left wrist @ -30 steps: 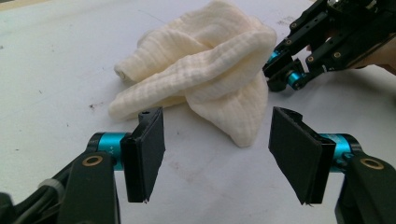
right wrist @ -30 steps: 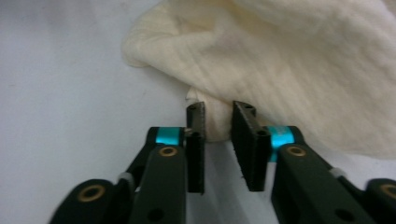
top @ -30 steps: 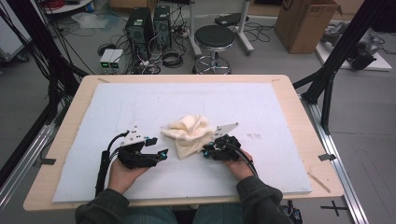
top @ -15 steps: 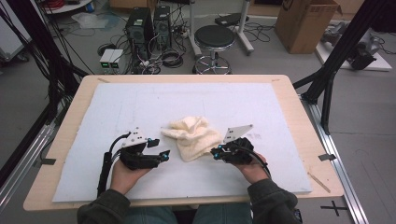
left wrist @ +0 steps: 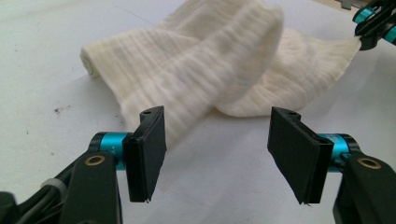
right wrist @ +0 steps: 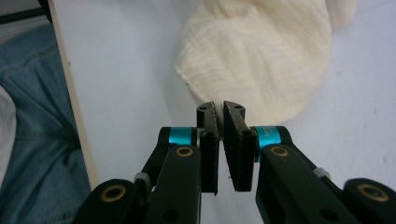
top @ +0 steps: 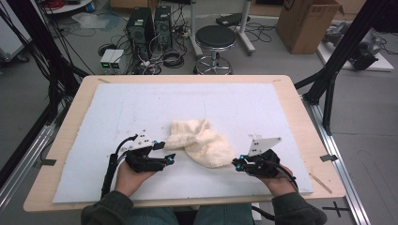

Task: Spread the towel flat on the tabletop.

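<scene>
Jaws of the right gripper (right wrist: 219,109) are pinched on the cream cloth's (top: 202,140) near edge, stretching it sideways across the white mat (top: 281,108), while the left gripper (left wrist: 215,140) gapes empty just short of it — unfolding, I judge — next, the left must catch an opposite edge.

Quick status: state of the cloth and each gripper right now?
cloth: crumpled in a loose bunch on the white mat, one edge drawn out toward the right gripper.
left gripper: open, nothing between the jaws, just short of the cloth.
right gripper: shut; jaw tips at the cloth's edge, seemingly pinching it, the hold itself hard to tell.
</scene>
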Motion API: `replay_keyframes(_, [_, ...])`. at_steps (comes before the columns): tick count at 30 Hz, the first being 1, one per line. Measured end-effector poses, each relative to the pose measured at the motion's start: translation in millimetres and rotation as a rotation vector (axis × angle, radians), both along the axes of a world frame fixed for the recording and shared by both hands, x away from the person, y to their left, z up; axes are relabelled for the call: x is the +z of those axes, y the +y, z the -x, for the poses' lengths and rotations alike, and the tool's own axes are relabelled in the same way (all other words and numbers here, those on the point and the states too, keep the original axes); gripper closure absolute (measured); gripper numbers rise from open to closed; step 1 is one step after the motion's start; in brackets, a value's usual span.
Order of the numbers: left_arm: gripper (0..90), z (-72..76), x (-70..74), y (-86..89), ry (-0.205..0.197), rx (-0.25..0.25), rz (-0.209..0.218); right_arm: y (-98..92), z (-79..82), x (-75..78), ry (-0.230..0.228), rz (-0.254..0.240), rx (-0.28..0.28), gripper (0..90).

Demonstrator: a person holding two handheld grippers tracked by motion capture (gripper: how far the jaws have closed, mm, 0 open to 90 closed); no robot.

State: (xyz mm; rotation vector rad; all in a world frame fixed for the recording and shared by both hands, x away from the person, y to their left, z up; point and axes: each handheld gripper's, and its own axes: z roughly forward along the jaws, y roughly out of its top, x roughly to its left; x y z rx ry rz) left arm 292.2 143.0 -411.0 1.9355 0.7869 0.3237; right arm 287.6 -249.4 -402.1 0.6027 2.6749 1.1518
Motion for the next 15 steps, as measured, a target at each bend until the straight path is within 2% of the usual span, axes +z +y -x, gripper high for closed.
replay_keyframes(5, [37.4, 0.5, -0.4, -1.8, 0.002, -0.007, -0.005, -15.5, 4.3, -15.7, 0.044, 0.026, -0.024, 83.9])
replay_keyframes(7, [37.3, 0.6, -0.5, -2.1, -0.001, -0.012, -0.008, -16.8, 4.4, -19.1, 0.062, 0.024, -0.023, 78.2])
replay_keyframes(11, [37.4, 1.6, -0.3, -2.5, -0.002, -0.012, 0.001, -12.5, 5.3, -9.7, 0.046, -0.028, 0.001, 66.5])
replay_keyframes(15, [37.5, 2.3, -0.3, -2.7, -0.004, -0.021, -0.006, 1.2, 3.6, -2.1, 0.03, -0.047, 0.027, 63.7])
